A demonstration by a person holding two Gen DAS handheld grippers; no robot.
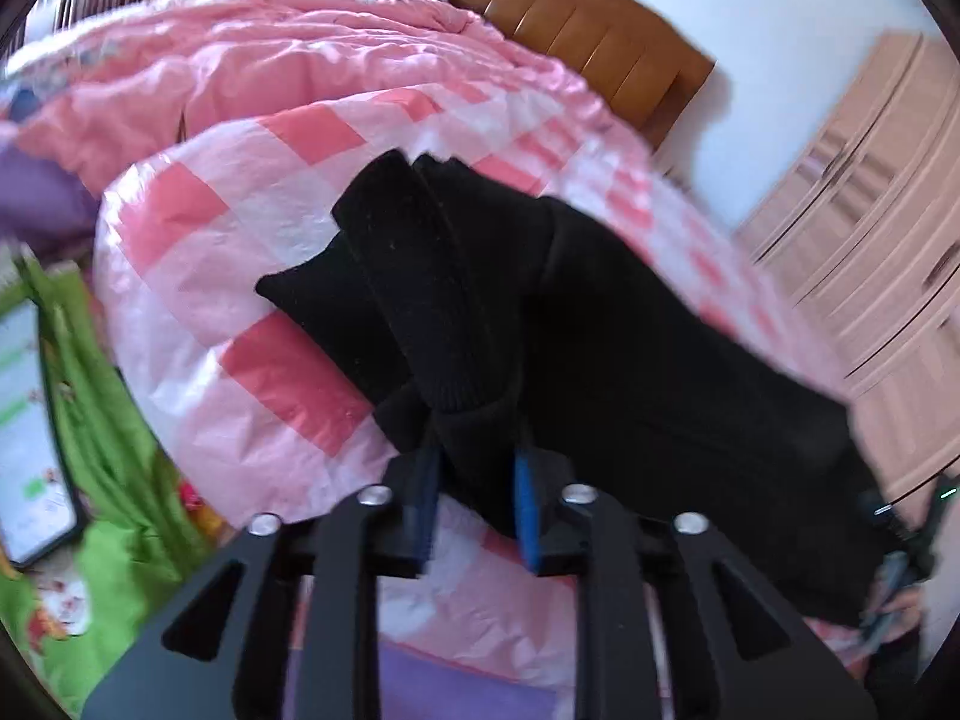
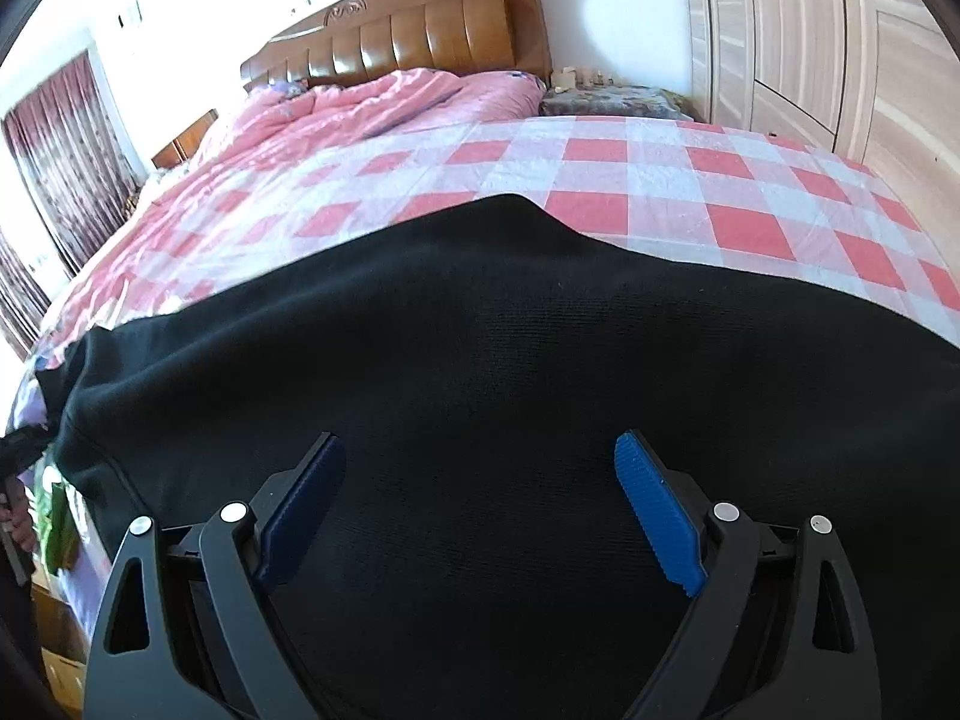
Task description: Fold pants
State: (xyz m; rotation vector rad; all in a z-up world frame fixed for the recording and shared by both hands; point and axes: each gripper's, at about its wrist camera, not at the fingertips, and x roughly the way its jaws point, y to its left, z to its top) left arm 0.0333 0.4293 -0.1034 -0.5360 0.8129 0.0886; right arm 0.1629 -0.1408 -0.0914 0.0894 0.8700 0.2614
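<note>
Left view blurred. Left gripper (image 1: 477,483) fingers closed tight on a bunched ribbed end of the black pants (image 1: 600,324), lifted off the checked sheet (image 1: 198,276); pads mostly buried in cloth. Right view: right gripper (image 2: 480,498) fingers spread wide, gripping nothing, over pants (image 2: 510,360) lying flat on the bed; contact w/ cloth unclear. Phone (image 1: 27,426) only in left view, text unreadable.

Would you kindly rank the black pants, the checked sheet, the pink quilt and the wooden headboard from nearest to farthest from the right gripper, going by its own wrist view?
1. Black pants, directly under the open right gripper.
2. Checked sheet, just beyond the pants.
3. Pink quilt, farther back, left.
4. Wooden headboard, at the far wall.
</note>
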